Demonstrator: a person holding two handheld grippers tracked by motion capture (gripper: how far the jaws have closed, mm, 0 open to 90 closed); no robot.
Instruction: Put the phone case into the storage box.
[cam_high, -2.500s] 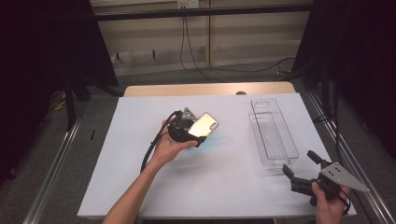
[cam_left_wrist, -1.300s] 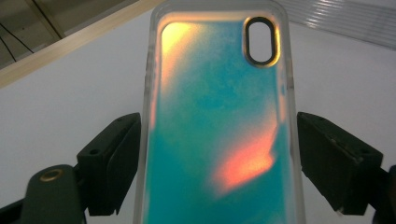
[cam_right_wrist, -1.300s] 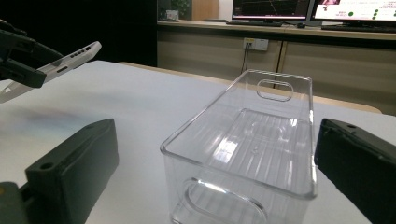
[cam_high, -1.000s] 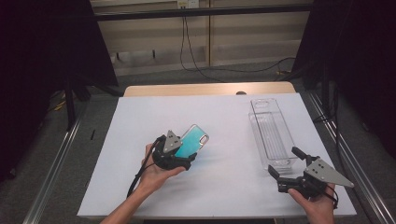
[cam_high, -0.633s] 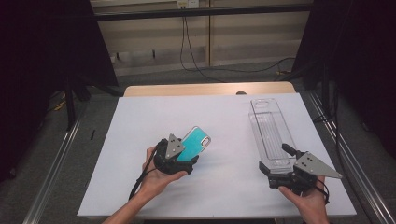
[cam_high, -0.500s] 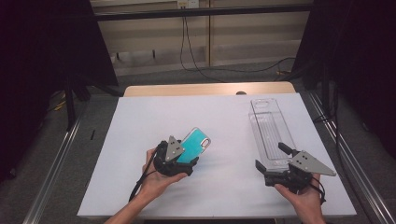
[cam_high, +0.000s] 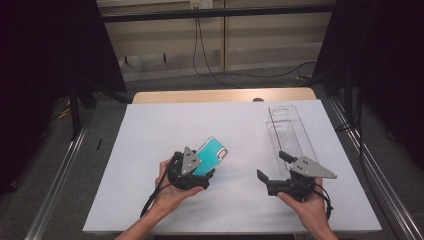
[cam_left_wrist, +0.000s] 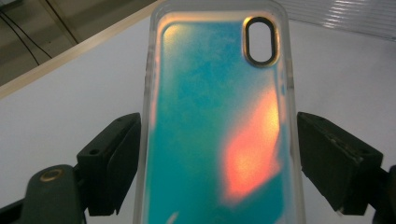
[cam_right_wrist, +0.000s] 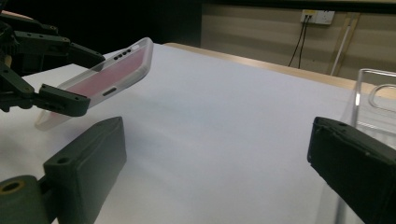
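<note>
While the white table (cam_high: 150, 130) carries a clear tray (cam_high: 290, 131) at 2 o'clock, the right gripper (cam_high: 274, 168) sits at 5 o'clock, jaws spread wide with nothing between them. At 7 o'clock, the left gripper (cam_high: 200, 172) clamps a teal phone case (cam_high: 211, 155), tilted up off the table.

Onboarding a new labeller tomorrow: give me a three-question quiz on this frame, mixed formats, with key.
1. True or false: the left gripper holds the teal phone case clear of the white table.
2. Multiple choice: the right gripper is a) shut on the clear plastic packaging box, b) open and holding nothing, c) shut on the phone case.
3. Fill in: the phone case's camera cutout points ___ from the person's left hand.

Key: 1 true; 2 b; 3 away.
</note>
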